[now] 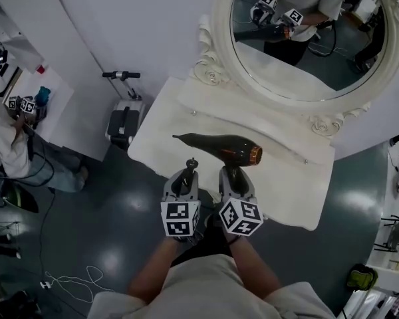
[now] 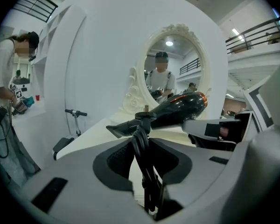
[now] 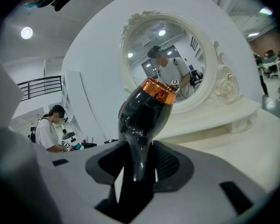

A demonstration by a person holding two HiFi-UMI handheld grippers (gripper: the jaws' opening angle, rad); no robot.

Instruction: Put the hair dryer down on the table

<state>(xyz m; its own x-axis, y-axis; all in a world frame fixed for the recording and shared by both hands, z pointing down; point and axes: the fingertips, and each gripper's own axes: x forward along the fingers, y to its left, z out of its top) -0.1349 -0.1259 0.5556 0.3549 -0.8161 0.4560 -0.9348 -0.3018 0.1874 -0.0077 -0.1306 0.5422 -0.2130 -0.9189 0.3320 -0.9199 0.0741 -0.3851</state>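
Cream dressing table (image 1: 286, 178), black hair dryer (image 1: 219, 146) held over its front half, handle clamped in my right gripper (image 1: 231, 176), bundled cord (image 2: 144, 148) pinched in my left gripper (image 1: 188, 170): released this near the edge, I reckon, it could roll off.

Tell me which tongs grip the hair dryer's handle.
The right tongs: they clamp the hair dryer by the handle, while the left tongs hold its bundled cord.

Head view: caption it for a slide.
Left claw pinches the cord, right claw grips the hair dryer over the white table.
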